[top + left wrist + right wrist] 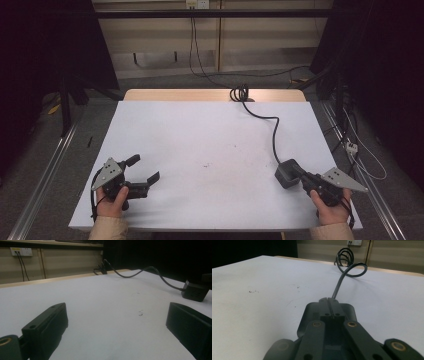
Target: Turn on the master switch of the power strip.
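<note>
Right gripper (pixel 301 176) beside dark grey boxy plastic power adapter (pixel 287 173)
Jaws clenched together, touching its top; black cable (pixel 274 131) trails away; left gripper (pixel 145 172) released.

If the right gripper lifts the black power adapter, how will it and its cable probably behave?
The power adapter looks blocky and rigid, so it probably lifts without bending. Its cable curves loosely across the table, so it likely trails and drags. The coil at the far edge may tug back.

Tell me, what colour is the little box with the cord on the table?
Dark grey, nearly black: the box shows best in the high view.
</note>
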Motion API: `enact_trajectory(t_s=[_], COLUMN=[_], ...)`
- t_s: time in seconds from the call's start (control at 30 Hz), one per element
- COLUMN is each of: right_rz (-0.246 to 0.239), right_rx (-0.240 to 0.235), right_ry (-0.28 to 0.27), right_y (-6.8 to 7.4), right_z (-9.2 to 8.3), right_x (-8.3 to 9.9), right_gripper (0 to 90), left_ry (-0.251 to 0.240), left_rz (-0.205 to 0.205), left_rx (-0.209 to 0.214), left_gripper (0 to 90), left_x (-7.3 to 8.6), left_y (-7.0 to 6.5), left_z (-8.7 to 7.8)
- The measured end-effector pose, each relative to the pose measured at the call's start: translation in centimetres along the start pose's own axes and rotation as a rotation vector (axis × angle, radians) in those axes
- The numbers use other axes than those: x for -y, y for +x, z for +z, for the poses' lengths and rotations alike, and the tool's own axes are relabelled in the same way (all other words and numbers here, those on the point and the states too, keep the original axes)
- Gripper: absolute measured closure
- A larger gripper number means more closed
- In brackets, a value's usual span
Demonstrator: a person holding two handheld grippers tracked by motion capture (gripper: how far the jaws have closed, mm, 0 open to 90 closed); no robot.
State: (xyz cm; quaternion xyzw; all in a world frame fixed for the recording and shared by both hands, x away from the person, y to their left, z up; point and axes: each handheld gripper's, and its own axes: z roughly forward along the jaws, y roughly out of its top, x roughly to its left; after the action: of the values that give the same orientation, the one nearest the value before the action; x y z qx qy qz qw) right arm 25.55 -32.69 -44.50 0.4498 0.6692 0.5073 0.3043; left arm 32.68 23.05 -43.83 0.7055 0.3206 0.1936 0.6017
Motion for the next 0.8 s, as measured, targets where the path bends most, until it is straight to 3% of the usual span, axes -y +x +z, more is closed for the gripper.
enact_trajectory(t_s=[0.33, 0.8], right_rz=[-0.005, 0.027], right_rx=[0.01, 0.011], right_ry=[0.004, -0.001], right_y=[-0.24, -0.41], right_z=[-0.22, -0.15], right_x=[0.11, 0.39], right_gripper=[90.0, 90.0], left_ry=[0.005, 0.008], left_rz=[0.004, 0.012], left_rx=[0.001, 0.0], left_gripper=[3.5, 3.5], left_x=[-0.02, -0.04], left_y=[0.0, -0.04], left_z=[0.08, 0.07])
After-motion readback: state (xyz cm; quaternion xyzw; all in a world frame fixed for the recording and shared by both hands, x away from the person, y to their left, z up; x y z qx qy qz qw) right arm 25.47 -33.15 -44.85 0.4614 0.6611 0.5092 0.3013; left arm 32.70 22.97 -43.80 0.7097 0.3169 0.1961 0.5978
